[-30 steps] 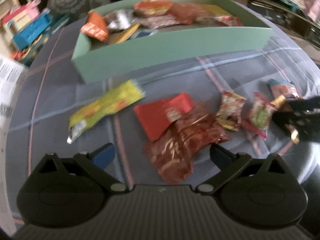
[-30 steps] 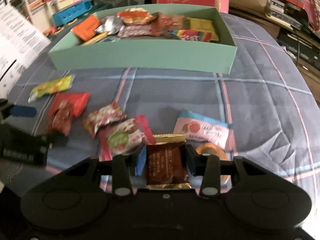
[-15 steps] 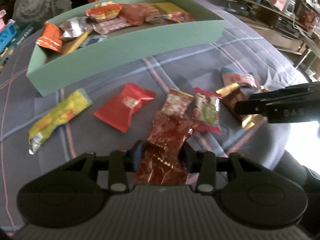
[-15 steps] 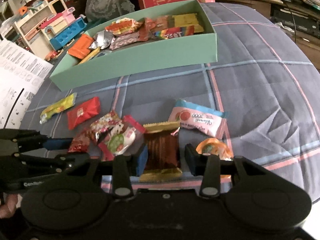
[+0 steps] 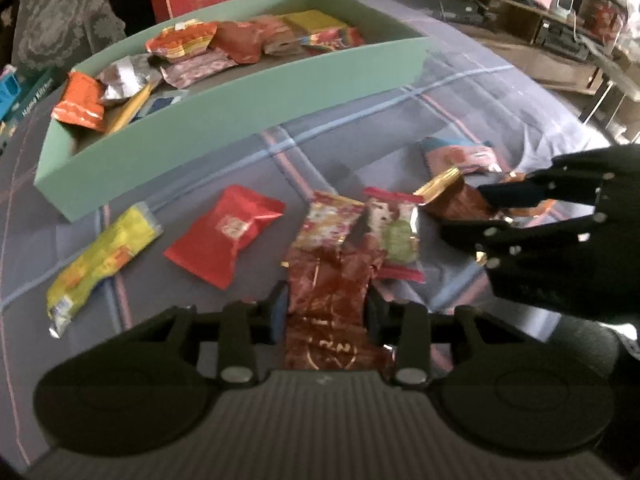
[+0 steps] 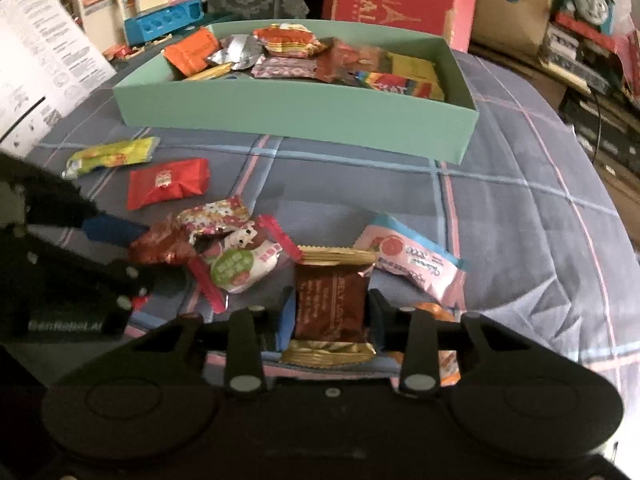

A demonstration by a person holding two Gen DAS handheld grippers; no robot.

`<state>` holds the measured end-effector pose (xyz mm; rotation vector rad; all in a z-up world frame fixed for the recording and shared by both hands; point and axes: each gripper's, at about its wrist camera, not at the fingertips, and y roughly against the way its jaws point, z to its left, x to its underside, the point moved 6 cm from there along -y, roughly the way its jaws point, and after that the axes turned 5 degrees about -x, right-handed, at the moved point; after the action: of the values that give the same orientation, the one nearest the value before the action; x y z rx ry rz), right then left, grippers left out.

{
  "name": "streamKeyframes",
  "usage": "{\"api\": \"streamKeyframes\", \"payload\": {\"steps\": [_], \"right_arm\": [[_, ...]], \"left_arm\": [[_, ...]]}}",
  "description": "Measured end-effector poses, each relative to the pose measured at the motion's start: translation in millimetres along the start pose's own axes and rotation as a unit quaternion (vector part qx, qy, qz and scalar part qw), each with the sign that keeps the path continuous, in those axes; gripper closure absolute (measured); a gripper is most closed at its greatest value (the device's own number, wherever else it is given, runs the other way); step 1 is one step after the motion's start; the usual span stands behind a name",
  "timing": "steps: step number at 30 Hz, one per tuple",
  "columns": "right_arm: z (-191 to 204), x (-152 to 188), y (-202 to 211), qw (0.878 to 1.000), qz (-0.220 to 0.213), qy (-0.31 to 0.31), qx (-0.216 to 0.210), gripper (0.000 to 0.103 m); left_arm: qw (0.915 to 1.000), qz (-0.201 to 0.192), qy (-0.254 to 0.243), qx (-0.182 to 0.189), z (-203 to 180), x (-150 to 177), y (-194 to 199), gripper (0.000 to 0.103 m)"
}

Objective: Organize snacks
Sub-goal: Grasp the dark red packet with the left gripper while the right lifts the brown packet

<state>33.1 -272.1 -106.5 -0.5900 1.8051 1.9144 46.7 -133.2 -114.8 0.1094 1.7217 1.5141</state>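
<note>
The left tool (image 5: 325, 312) was closing narrow on a crinkled dark-red wrapper (image 5: 328, 300); the right tool (image 6: 329, 312) was closing on a brown gold-edged packet (image 6: 330, 304). Other snacks lay loose on the plaid quilt (image 6: 520, 184) near its front edge. The green box (image 6: 304, 110), holding snacks, stood toward the far edge, a cluttered room behind.

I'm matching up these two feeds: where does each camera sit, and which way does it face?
Left wrist: on the left gripper, facing down-forward at the dark red packet it closes on; right gripper at right.
Right wrist: on the right gripper, closing on the brown packet; left gripper at left.
Shared: green box, loose snacks, quilt.
</note>
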Motion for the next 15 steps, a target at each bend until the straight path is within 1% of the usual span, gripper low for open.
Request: {"api": "streamKeyframes", "payload": {"steps": [4,9,12,15], "right_arm": [[-12.2,0.4,8.2,0.998,0.004,-0.051,-0.021,0.066],[-20.9,-7.2,21.0,0.995,-0.002,-0.088,-0.039,0.066],[-24.2,-22.3,33.1,0.994,-0.019,-0.097,-0.048,0.066],[-25.9,-44.7,39.1,0.992,-0.037,-0.103,-0.058,0.066]], "left_arm": [[0.9995,-0.006,0.031,0.003,9.1,1.6,9.1,0.067],[0.9970,-0.030,0.071,0.008,27.5,-7.5,29.4,0.066],[0.9944,-0.044,0.096,0.006,41.2,-18.4,39.4,0.066],[0.9920,-0.059,0.111,-0.001,54.1,-33.8,46.6,0.066]]}}
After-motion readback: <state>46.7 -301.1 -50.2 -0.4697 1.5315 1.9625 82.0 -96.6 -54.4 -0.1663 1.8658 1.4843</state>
